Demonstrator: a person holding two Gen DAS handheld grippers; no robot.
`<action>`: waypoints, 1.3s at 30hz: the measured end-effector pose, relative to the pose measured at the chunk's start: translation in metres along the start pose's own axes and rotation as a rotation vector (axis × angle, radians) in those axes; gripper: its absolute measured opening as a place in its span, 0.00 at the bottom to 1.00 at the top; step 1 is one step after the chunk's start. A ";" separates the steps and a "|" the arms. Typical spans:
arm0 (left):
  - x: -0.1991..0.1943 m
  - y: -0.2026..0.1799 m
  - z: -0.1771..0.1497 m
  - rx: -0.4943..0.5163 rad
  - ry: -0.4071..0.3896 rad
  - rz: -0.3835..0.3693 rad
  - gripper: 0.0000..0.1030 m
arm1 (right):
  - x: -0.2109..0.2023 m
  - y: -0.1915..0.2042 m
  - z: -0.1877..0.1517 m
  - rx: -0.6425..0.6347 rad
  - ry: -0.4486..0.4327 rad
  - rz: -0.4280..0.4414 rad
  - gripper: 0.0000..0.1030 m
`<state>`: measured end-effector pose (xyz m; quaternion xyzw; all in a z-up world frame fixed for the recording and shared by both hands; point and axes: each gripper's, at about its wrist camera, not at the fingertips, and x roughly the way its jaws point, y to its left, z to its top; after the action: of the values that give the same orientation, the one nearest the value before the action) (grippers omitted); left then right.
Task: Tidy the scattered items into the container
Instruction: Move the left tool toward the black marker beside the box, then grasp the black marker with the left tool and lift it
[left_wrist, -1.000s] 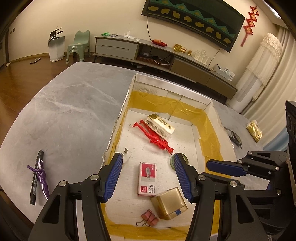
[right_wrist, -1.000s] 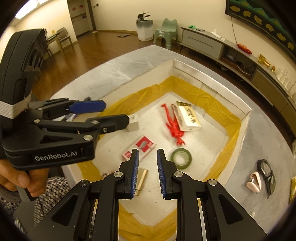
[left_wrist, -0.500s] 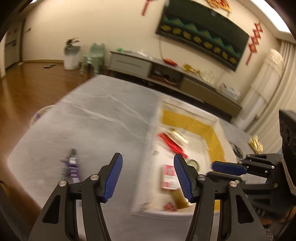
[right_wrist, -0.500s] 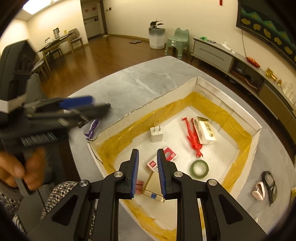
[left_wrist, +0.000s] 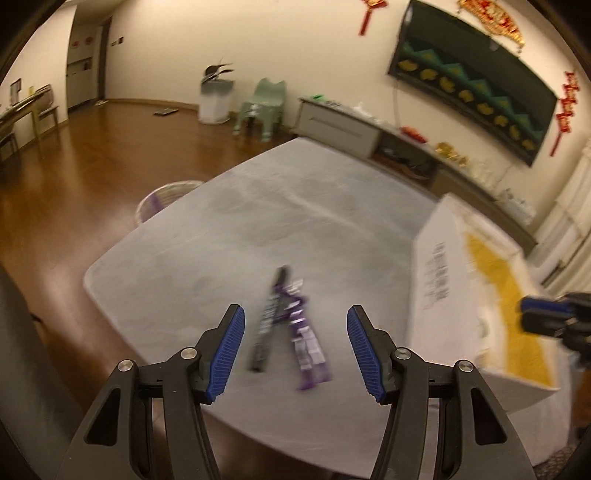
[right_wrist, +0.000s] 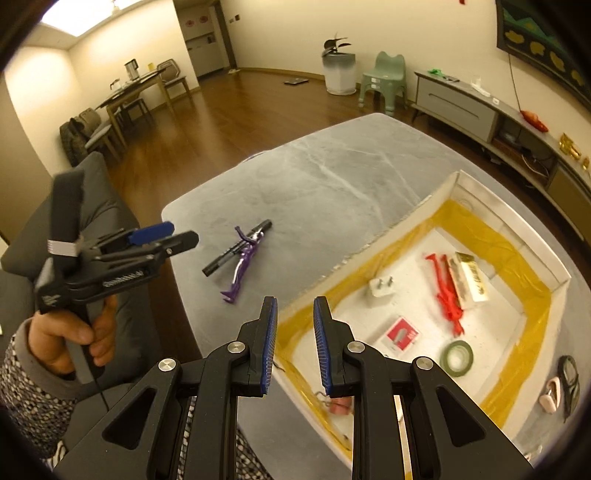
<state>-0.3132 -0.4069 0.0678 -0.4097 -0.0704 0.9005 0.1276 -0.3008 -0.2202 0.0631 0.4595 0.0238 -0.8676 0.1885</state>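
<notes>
— What's nearest? 
— The left gripper (left_wrist: 295, 349), jaws wide and empty, above the black pen (left_wrist: 269, 320) and purple clip (left_wrist: 304, 341) lying crossed on the grey table (left_wrist: 295, 221). 
— And the right gripper (right_wrist: 294, 345)? 
— Narrow gap, nothing held, over the container's (right_wrist: 480, 192) near wall.

I see cream walls (right_wrist: 280, 33) and a brown wood floor (right_wrist: 229, 110), warm lighting throughout. One bright ceiling panel (right_wrist: 70, 16) upper left in the right wrist view. Grey marble worktop (right_wrist: 332, 177) sits mid-room. Far side: mint green child chair (right_wrist: 384, 83) beside a white bin with a plant (right_wrist: 340, 72). Long low grey cabinet (right_wrist: 458, 105) runs along the right wall, with a dark green-and-gold panel (left_wrist: 476, 92) hung above it and red ornaments (left_wrist: 563, 114) nearby. Dining table and chairs (right_wrist: 144, 92) back left. Dark grey sofa (right_wrist: 92, 192) close to the worktop. Left wrist view is motion-blurred.
</notes>
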 end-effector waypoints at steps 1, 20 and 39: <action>0.006 0.004 -0.003 -0.001 0.016 -0.002 0.57 | 0.003 0.002 0.001 0.001 0.005 0.001 0.21; 0.069 0.031 -0.013 -0.050 0.089 -0.041 0.49 | 0.021 0.000 -0.002 0.008 0.044 0.004 0.21; 0.049 0.009 0.005 0.046 -0.035 0.085 0.14 | 0.019 -0.007 -0.010 0.036 0.032 0.026 0.21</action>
<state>-0.3495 -0.4013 0.0338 -0.3937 -0.0342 0.9134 0.0974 -0.3053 -0.2171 0.0412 0.4769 0.0054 -0.8580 0.1909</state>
